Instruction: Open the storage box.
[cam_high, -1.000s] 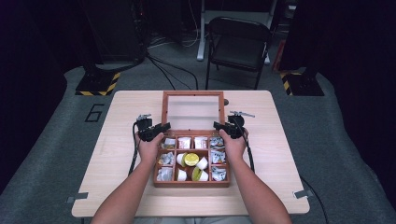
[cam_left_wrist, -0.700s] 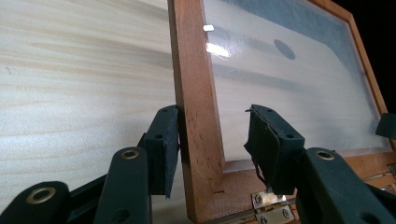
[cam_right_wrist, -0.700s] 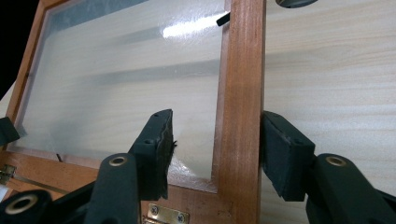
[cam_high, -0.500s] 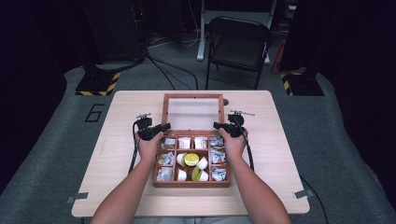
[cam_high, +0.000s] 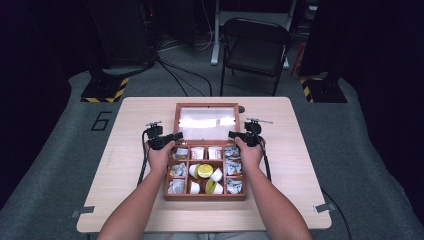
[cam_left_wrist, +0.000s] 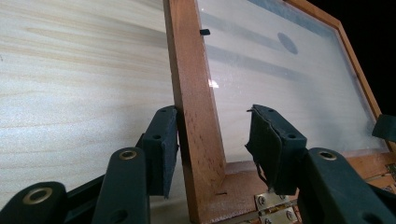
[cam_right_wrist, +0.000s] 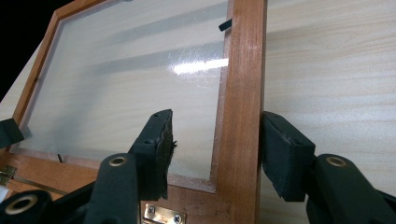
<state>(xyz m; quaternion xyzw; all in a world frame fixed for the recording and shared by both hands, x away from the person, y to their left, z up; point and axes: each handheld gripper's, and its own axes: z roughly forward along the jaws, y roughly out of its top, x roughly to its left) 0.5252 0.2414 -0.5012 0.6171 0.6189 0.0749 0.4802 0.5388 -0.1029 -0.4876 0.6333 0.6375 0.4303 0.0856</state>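
A wooden compartment box (cam_high: 205, 196) sits mid-table with its glass-paned lid (cam_high: 206, 106) swung up and leaning back. My left gripper (cam_high: 176, 136) straddles the lid's left frame rail (cam_left_wrist: 194, 93); in the left gripper view (cam_left_wrist: 213, 116) the outer pad (cam_left_wrist: 163, 140) touches the wood while the other pad stands off over the glass. My right gripper (cam_high: 231, 134) straddles the right rail (cam_right_wrist: 243, 93) the same way (cam_right_wrist: 215, 119), its outer pad (cam_right_wrist: 280, 149) against the wood and a gap on the glass side. Both are open around the rails.
The box compartments hold several foil packets (cam_high: 233, 168), white cups (cam_high: 216, 175) and a yellow-lidded one (cam_high: 204, 170). Brass hinges (cam_left_wrist: 273, 205) join lid and box. Bare wooden table (cam_high: 130, 200) lies on both sides. A black chair (cam_high: 255, 45) stands beyond the far edge.
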